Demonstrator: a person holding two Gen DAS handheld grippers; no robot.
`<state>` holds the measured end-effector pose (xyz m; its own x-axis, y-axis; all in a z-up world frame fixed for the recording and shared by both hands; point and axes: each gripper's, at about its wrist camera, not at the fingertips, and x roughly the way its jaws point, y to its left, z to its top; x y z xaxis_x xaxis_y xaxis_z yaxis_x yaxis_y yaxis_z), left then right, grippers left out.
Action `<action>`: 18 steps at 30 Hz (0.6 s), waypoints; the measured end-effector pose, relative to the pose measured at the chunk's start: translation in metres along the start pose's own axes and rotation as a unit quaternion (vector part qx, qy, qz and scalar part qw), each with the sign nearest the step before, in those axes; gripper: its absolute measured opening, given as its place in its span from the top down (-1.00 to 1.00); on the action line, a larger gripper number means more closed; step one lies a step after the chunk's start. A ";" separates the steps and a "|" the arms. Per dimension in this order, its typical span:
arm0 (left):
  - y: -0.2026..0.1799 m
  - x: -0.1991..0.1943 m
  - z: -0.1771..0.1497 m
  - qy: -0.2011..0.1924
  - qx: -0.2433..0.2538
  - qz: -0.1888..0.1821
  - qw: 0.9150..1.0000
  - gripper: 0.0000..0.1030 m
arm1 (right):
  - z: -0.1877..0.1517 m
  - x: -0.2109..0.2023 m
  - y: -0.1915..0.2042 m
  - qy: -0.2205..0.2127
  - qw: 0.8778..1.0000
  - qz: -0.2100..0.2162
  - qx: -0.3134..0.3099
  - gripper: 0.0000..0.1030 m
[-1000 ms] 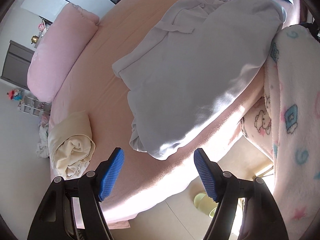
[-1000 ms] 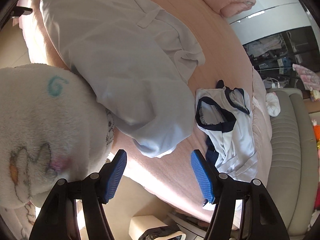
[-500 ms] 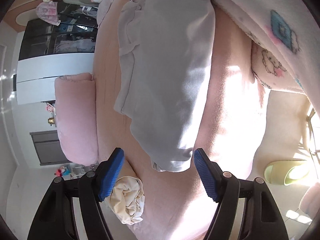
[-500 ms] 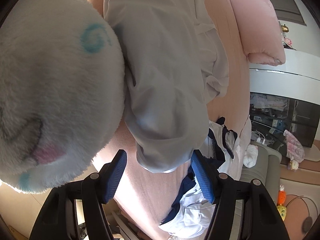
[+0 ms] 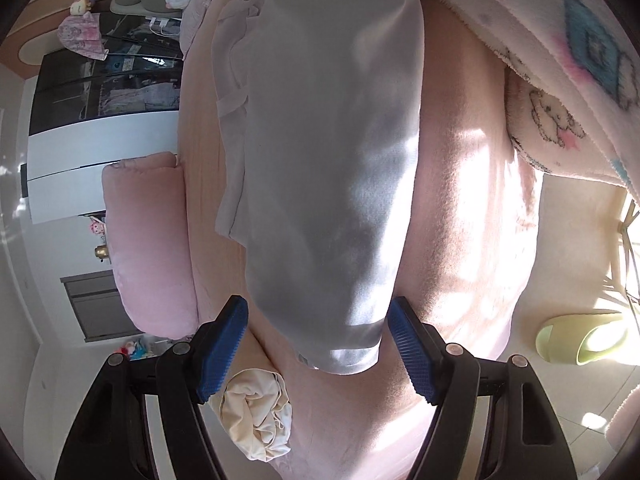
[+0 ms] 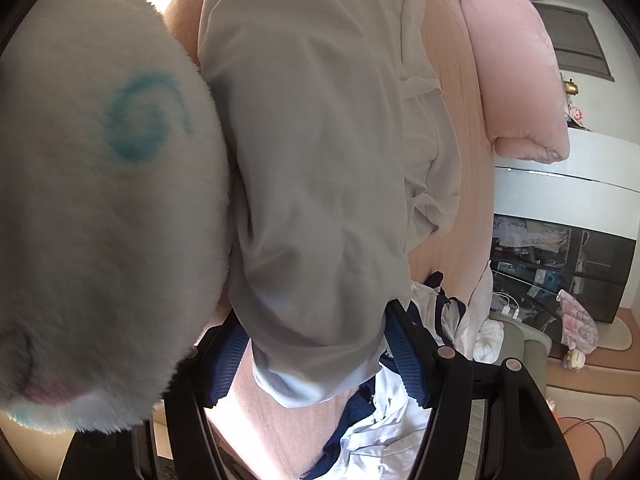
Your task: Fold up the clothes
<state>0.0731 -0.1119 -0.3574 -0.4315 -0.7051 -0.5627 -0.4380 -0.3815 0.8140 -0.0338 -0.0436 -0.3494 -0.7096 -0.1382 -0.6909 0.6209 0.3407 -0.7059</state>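
Grey garment [image 5: 328,168] lies flat on pink bed [image 5: 472,240], one end btwn each gripper's blue pads. Left gripper [image 5: 318,354] and right gripper [image 6: 316,360] both spread wide, pads not pressing cloth (fluffy blanket [image 6: 100,200] hides part of right's view).

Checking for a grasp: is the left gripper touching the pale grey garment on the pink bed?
Apart. In the left wrist view, the pale grey garment's end lies between the left gripper's blue pads, with pink bed sheet visible beside each.
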 end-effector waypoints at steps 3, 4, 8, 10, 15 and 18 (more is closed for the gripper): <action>-0.003 0.002 0.002 -0.010 0.022 0.018 1.000 -0.63 | 0.000 0.000 0.002 -0.009 1.000 0.009 -0.006 -0.28; -0.004 0.003 0.002 -0.014 0.028 0.025 0.999 -0.69 | 0.000 -0.001 0.002 -0.012 1.000 0.013 -0.007 -0.28; 0.005 0.009 0.004 -0.022 0.034 0.025 0.999 -0.92 | -0.002 -0.002 0.000 -0.019 0.999 0.029 -0.010 -0.27; 0.010 0.012 0.005 -0.024 0.030 0.009 0.999 -0.92 | -0.003 -0.002 -0.002 -0.022 0.999 0.046 -0.007 -0.21; 0.020 0.016 0.001 -0.049 0.026 -0.042 0.998 -0.91 | -0.007 -0.001 -0.016 -0.031 0.995 0.099 0.008 -0.01; 0.028 0.018 0.000 -0.066 0.026 -0.074 0.995 -0.91 | -0.008 0.000 -0.032 -0.040 0.986 0.158 0.033 0.00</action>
<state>0.0530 -0.1350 -0.3451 -0.4577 -0.5568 -0.6932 -0.5430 -0.4423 0.7138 -0.0570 -0.0471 -0.3255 -0.4505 -0.1093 -0.8860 0.8291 0.3169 -0.4607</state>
